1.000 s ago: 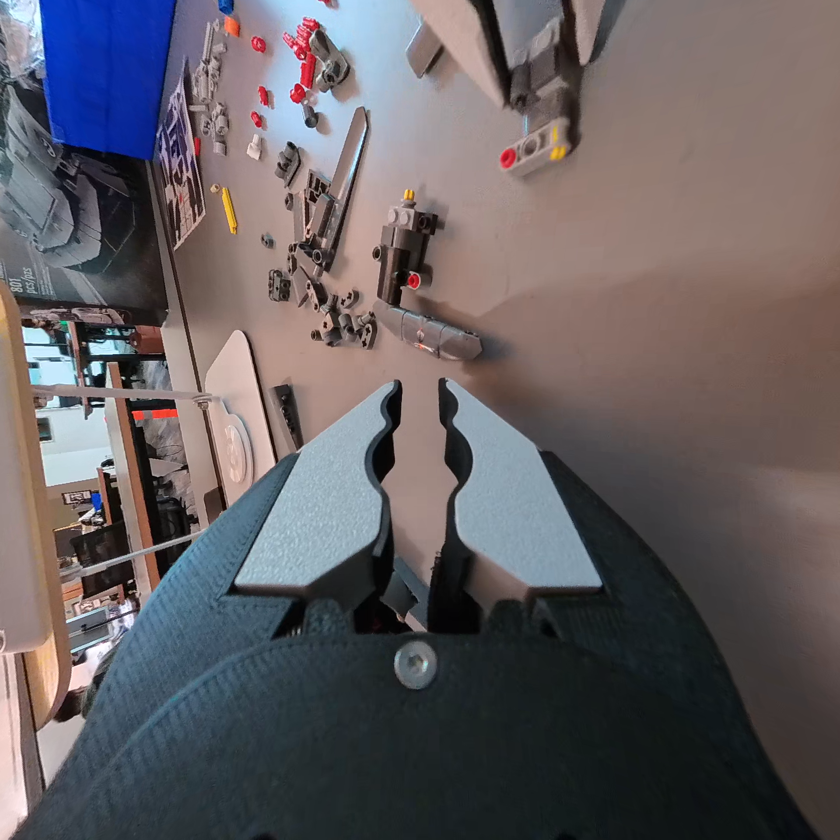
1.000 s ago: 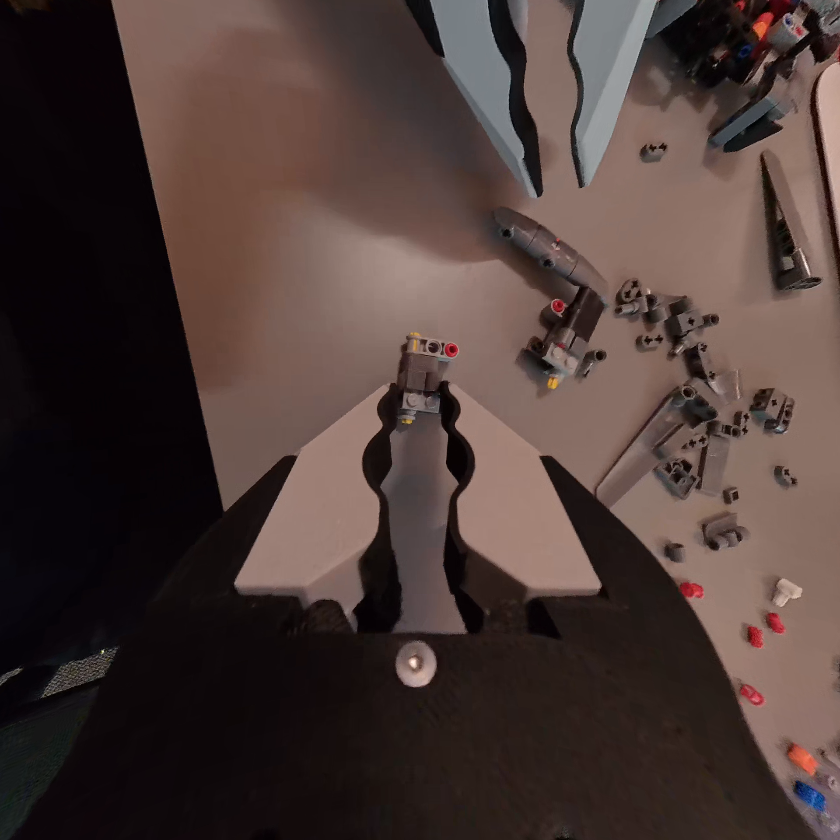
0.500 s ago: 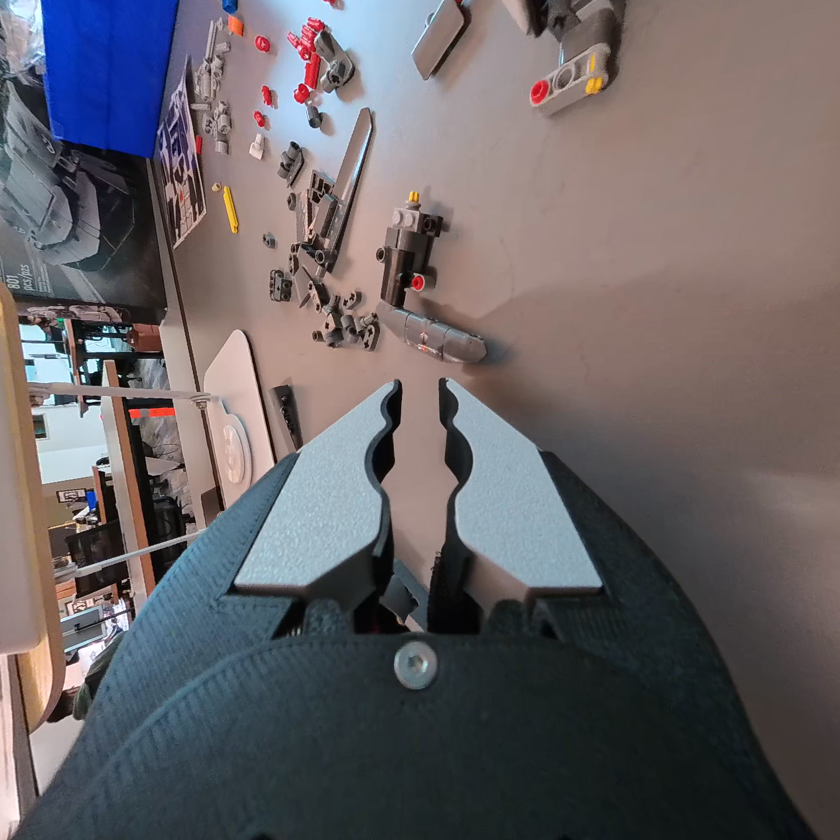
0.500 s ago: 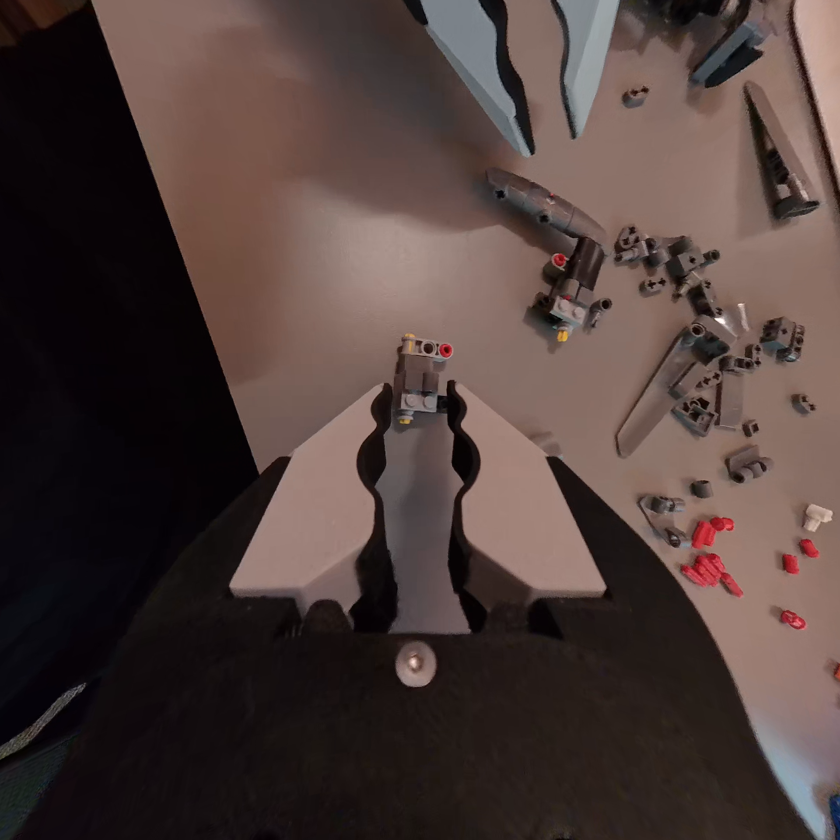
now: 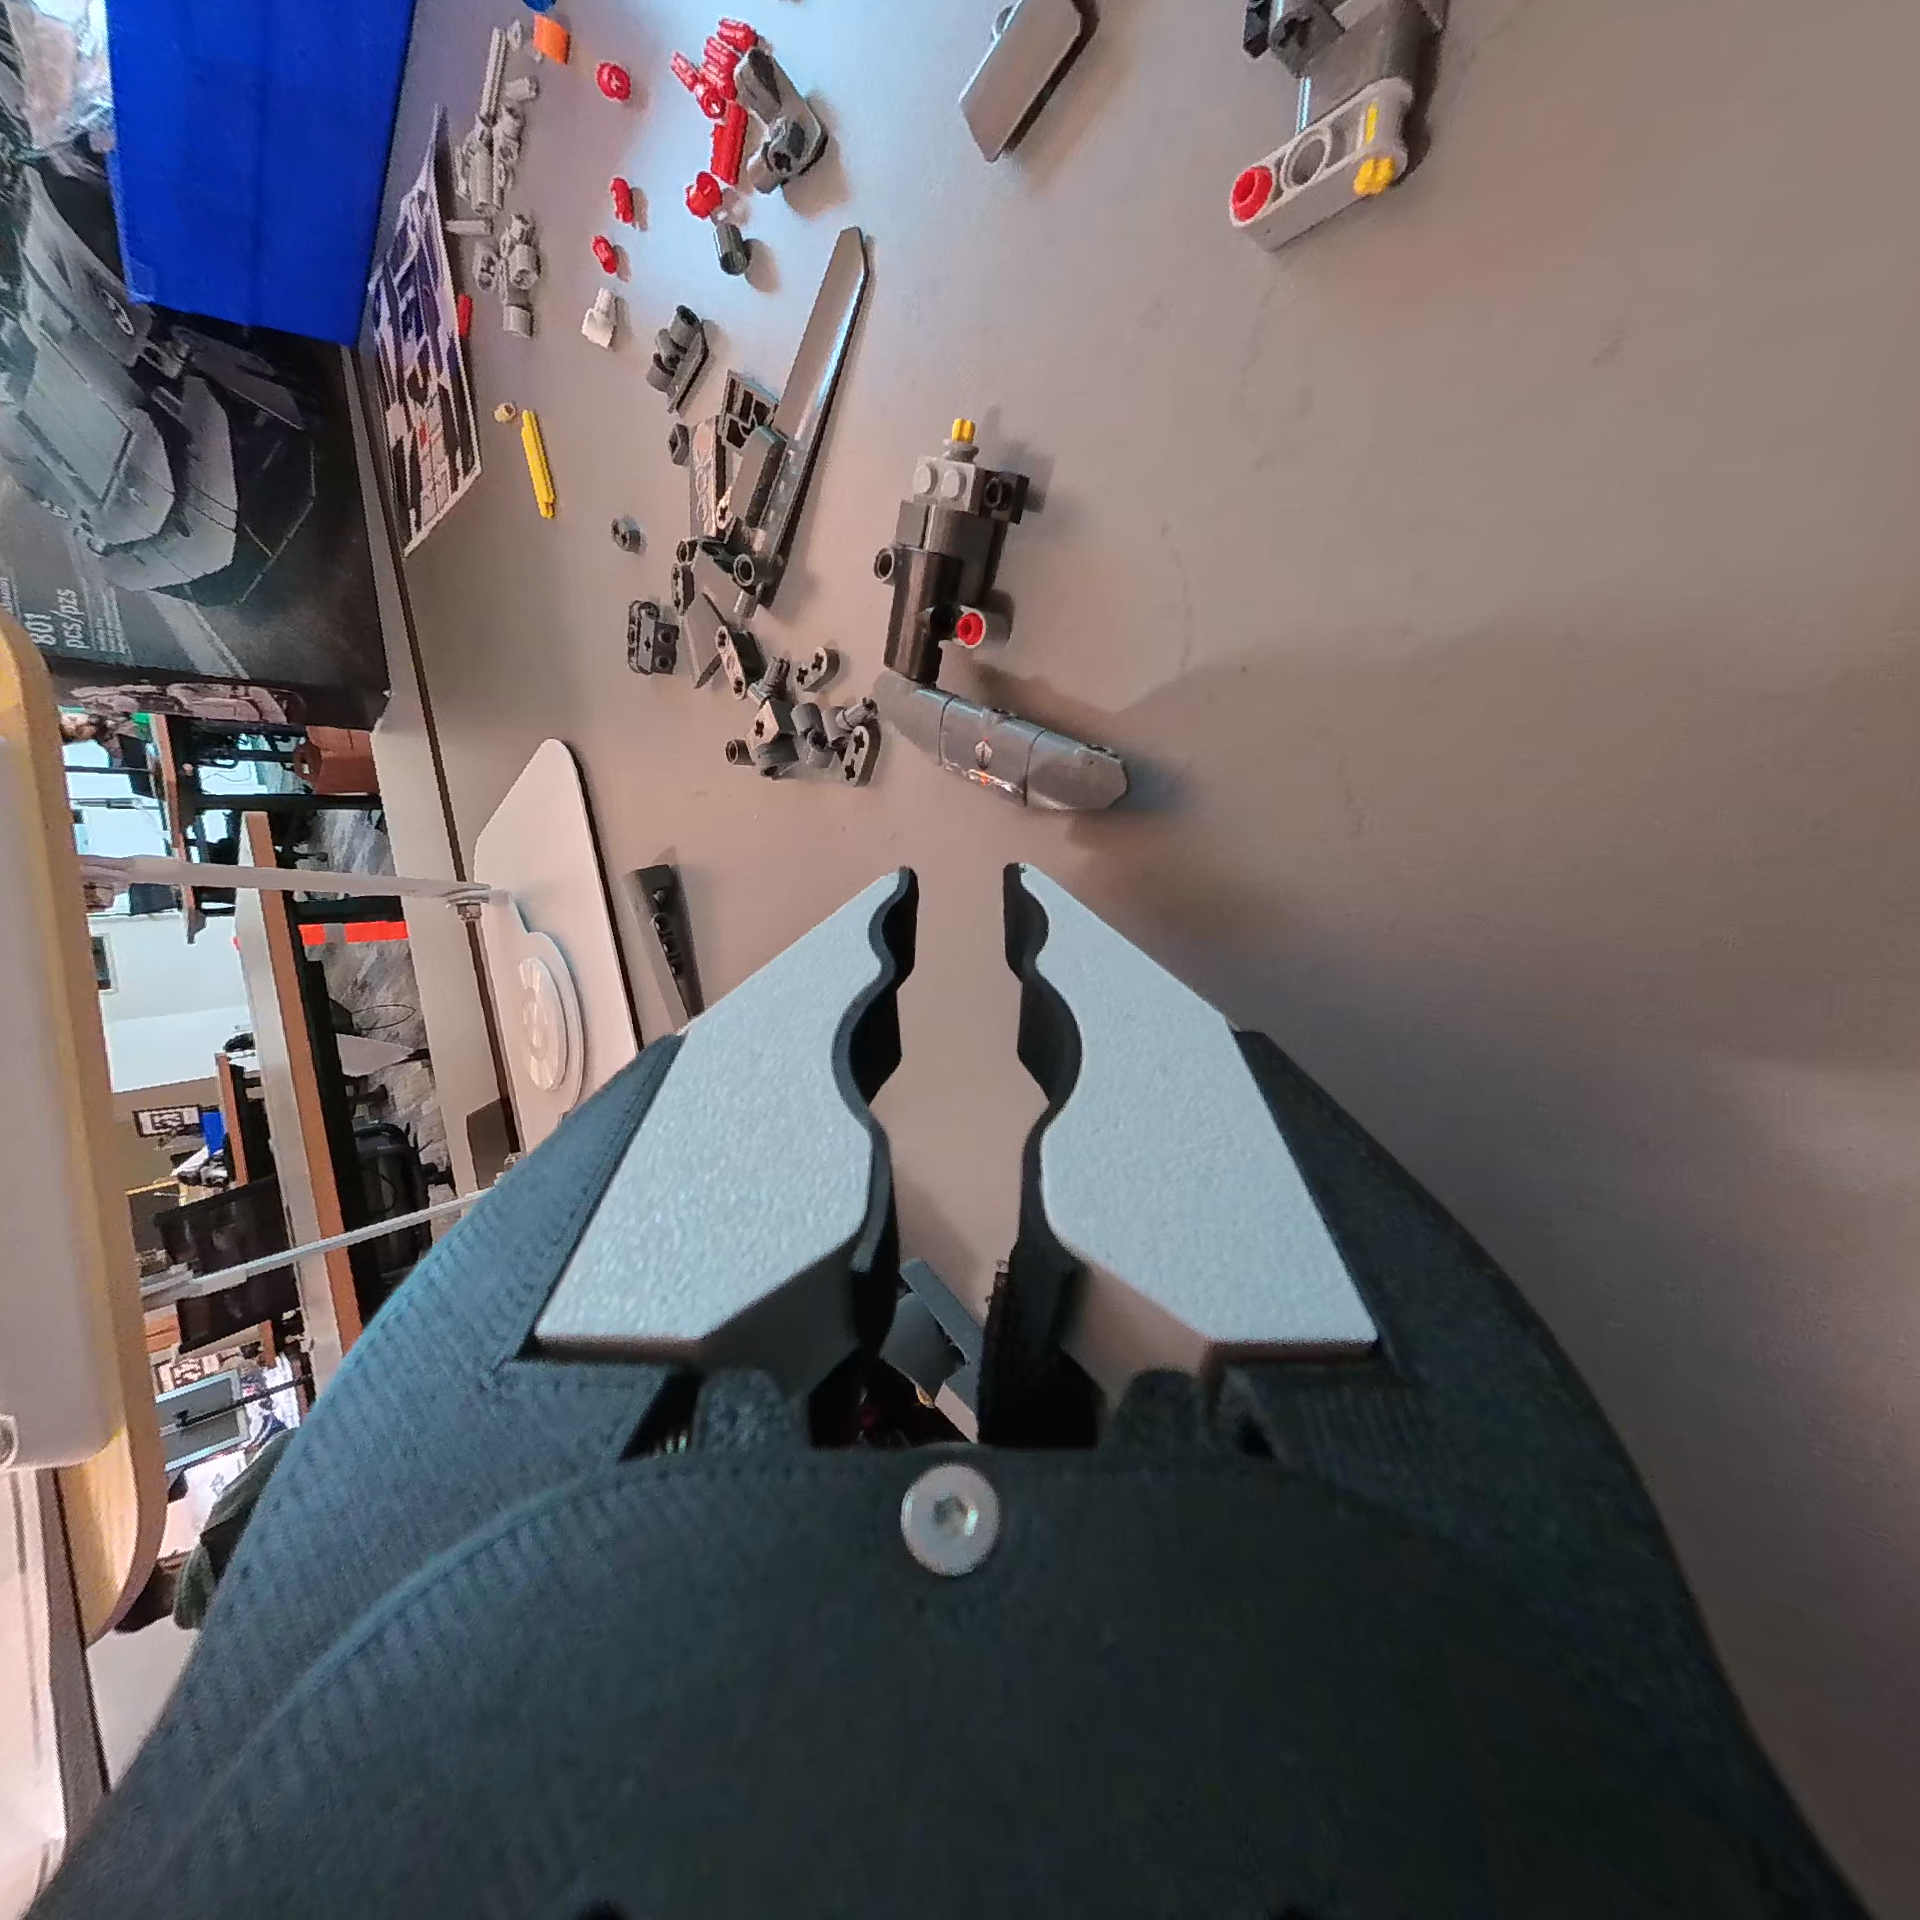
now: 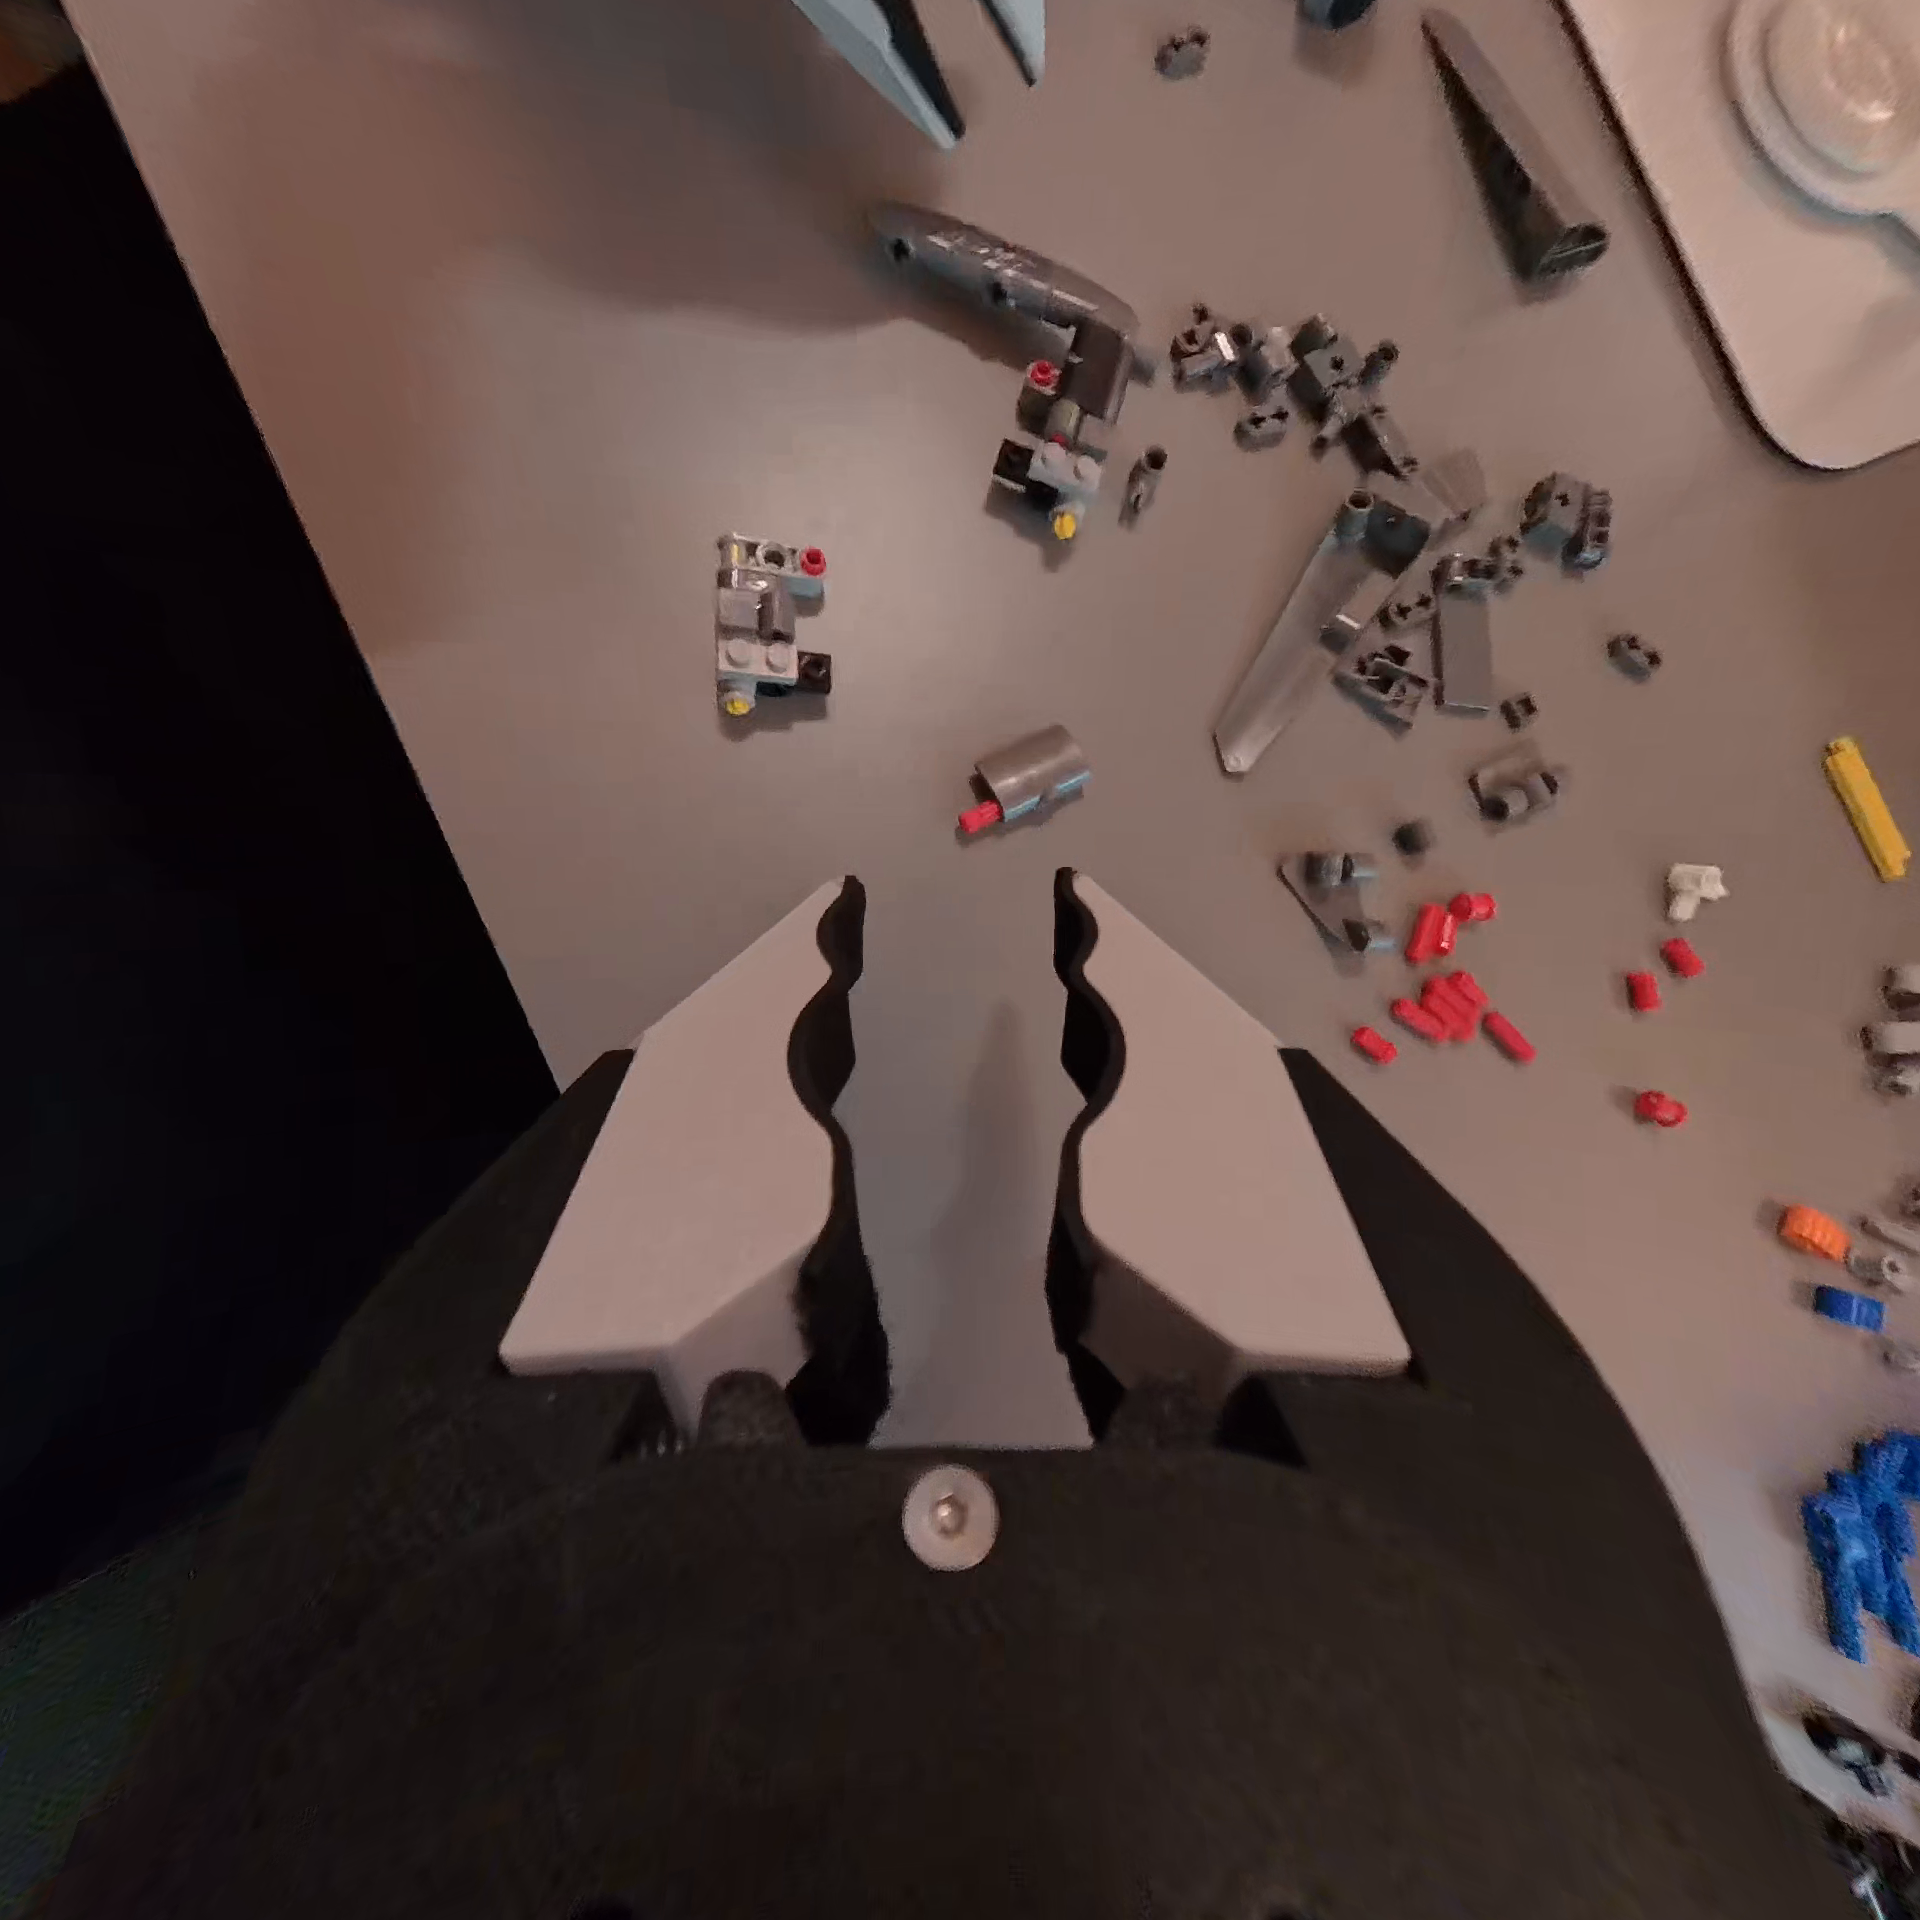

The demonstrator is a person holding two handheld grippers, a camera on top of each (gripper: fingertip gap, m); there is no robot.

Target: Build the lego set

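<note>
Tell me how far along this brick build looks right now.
Partly built: three small grey sub-assemblies lie finished on the table, one by the edge, one farther in, plus a curved grey bar. Nothing is in hand: the right hand-held gripper and left hand-held gripper are open and empty. Loose grey pieces and red pins remain unused.

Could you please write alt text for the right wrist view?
The right gripper hovers open and empty over a grey table, nearest a small grey curved brick with a red pin; a grey brick assembly lies beyond.
</note>
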